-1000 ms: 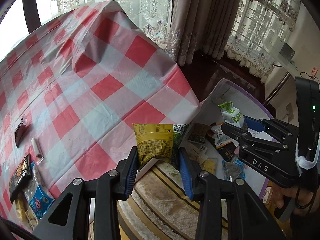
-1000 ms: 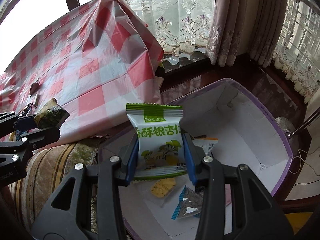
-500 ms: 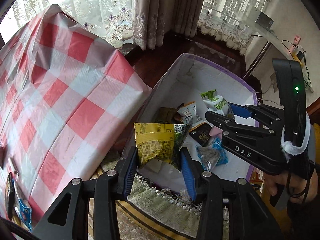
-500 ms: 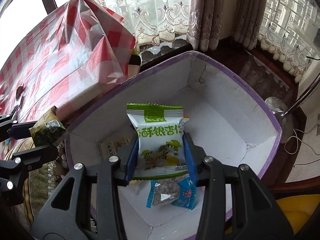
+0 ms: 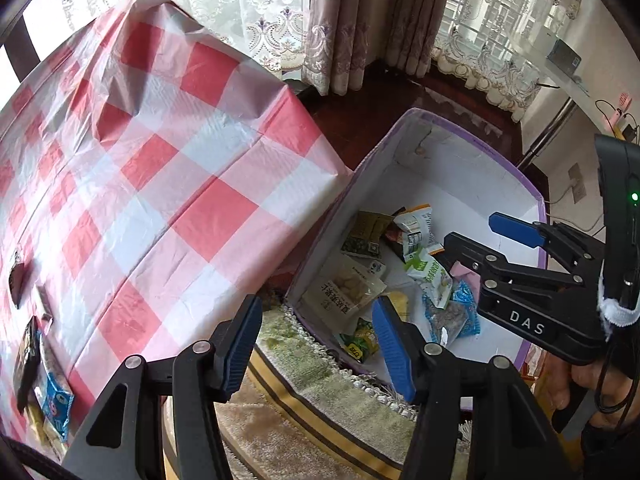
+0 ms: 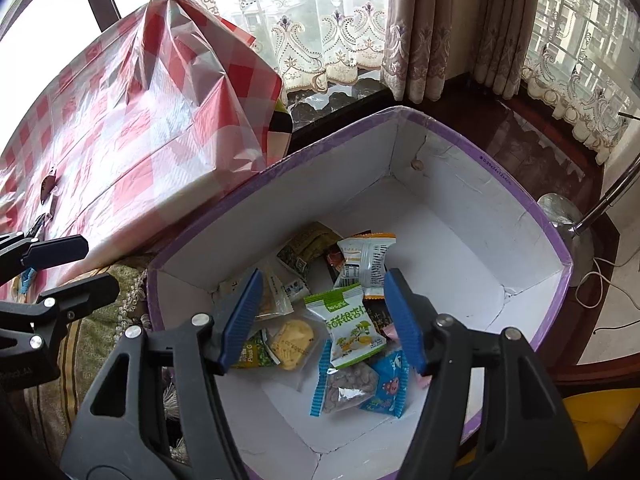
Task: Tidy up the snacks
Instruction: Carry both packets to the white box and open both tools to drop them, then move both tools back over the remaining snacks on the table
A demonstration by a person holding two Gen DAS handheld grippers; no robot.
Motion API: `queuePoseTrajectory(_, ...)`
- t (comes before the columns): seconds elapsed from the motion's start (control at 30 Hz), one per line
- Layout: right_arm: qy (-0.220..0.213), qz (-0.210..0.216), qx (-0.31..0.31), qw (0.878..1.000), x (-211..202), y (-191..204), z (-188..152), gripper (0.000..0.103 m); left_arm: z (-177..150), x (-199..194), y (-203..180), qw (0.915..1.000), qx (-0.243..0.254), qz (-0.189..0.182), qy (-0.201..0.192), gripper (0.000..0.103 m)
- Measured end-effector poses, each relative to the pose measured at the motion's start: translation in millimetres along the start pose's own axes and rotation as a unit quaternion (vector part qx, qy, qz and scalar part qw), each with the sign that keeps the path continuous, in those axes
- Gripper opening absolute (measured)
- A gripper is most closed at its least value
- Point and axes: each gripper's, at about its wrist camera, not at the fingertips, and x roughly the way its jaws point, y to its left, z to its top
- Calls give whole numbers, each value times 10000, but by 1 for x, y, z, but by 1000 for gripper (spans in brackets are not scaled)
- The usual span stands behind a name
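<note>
In the left wrist view my left gripper (image 5: 318,320) hangs over the near edge of the purple-rimmed white box (image 5: 480,140), its jaws opening with nothing between them. The yellow-green snack packet (image 5: 360,344) lies in the box just below it. My right gripper (image 6: 323,280) is above the box (image 6: 460,136) with its jaws opening and no pad touching anything. The green-and-white packet (image 6: 348,324) rests on other snacks beneath it. Each gripper shows in the other's view: the right gripper (image 5: 472,232) and the left gripper (image 6: 96,266).
A table under a red-and-white checked cloth (image 5: 160,160) stands left of the box, with several snack packets (image 5: 52,396) at its near left edge. The box sits on a striped fringed cushion (image 5: 320,400). Curtains and a lamp base (image 6: 560,208) lie beyond. A hand (image 5: 580,392) holds the right gripper.
Both grippers moved from beside the table to over the box. Each spread its jaws and let go of its packet, and both packets now lie in the box.
</note>
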Motion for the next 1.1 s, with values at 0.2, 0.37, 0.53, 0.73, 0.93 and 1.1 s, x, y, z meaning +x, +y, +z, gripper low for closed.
queuePoseTrajectory(0.2,-36,115,-194,9997,-5,21,5,71,-9,-11,32,9985,-446,271,-169,58)
queuePoseTrajectory(0.37,-55,240,-388,9989,-9,45,8,73,-24,-23,62,9949,-867,422,-302,59)
queuePoseTrajectory(0.53,-81,391,-642,9971,-12,77,10,75,-46,-37,95,9879,-1376,571,-438,59)
queuePoseTrajectory(0.73,-111,335,-1226,9918,-14,119,9,75,-83,-56,137,9731,-2096,704,-640,61)
queuePoseTrajectory(0.93,-159,366,-1449,9886,-21,143,10,75,-117,-74,175,9550,-2757,717,-829,61)
queuePoseTrajectory(1.1,-118,389,-1686,9848,-20,165,8,76,-147,-88,201,9419,-3127,786,-937,61)
